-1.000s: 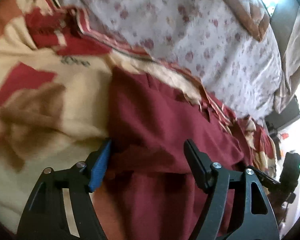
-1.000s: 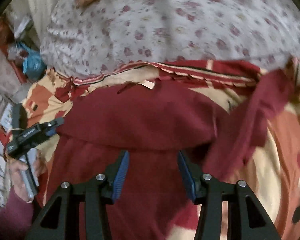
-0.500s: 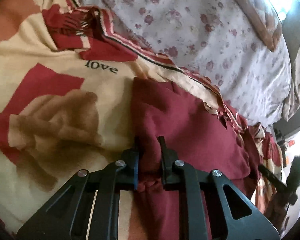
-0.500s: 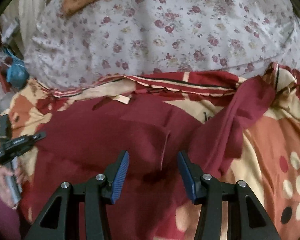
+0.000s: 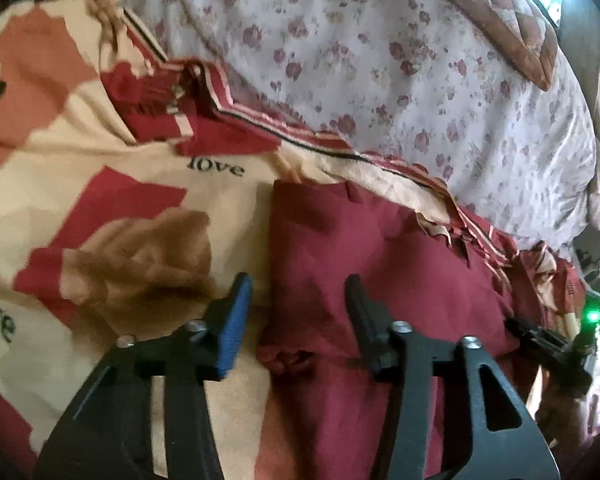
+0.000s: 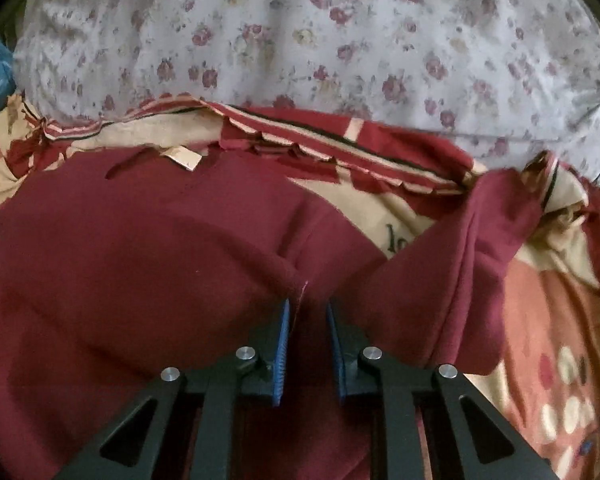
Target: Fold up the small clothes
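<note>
A dark red garment [image 5: 380, 272] lies spread on a cream and red patterned blanket [image 5: 100, 184]. In the left wrist view my left gripper [image 5: 296, 300] is open, its jaws either side of the garment's left edge, holding nothing. In the right wrist view the garment [image 6: 140, 248] fills the lower left, with a sleeve [image 6: 460, 248] lying out to the right. My right gripper [image 6: 306, 320] is shut on a raised fold of the garment where the sleeve meets the body.
A white quilt with small red flowers [image 6: 300, 40] is bunched up along the far side of the blanket [image 6: 540, 320]. It also shows in the left wrist view [image 5: 420, 60]. The right gripper's body [image 5: 556, 344] shows at the right edge there.
My left gripper, shut on the garment's edge half a second ago, has let go and opened. My right gripper, open before, has closed on a fold of the garment.
</note>
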Action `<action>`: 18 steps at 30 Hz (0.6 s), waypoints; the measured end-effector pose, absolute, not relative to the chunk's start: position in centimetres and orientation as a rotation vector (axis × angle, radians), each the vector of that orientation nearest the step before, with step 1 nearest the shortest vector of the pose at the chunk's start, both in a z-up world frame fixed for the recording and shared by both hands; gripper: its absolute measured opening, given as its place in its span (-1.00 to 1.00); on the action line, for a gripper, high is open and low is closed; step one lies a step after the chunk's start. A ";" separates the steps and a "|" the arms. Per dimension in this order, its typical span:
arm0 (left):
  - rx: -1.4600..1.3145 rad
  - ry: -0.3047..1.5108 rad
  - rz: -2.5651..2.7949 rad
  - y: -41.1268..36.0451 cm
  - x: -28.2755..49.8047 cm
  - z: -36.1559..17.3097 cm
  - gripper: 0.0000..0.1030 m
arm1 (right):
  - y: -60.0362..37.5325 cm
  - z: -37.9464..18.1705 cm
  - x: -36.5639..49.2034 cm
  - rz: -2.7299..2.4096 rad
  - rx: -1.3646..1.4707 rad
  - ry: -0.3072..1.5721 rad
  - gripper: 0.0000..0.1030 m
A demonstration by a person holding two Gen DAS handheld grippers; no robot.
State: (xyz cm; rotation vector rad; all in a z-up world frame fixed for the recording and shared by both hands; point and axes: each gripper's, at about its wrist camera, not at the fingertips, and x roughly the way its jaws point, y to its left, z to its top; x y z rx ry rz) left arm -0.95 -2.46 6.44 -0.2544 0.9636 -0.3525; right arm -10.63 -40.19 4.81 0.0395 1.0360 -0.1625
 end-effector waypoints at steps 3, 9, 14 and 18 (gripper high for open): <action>-0.197 0.938 -0.340 -3.4 -2.0 7.7 0.00 | -42.0 6.1 -12.2 -0.112 0.200 1.006 -0.59; -0.156 0.922 -0.424 -7.0 -3.1 9.9 0.21 | -48.4 11.7 -15.8 -0.246 0.276 0.887 -0.04; -0.157 0.970 -0.487 -11.0 -3.0 8.8 0.23 | -55.4 11.6 -16.2 -0.350 0.472 0.845 -0.03; -0.066 1.003 -0.472 -13.0 -3.0 6.3 0.23 | -59.5 9.0 -14.8 -0.362 0.666 0.826 -0.03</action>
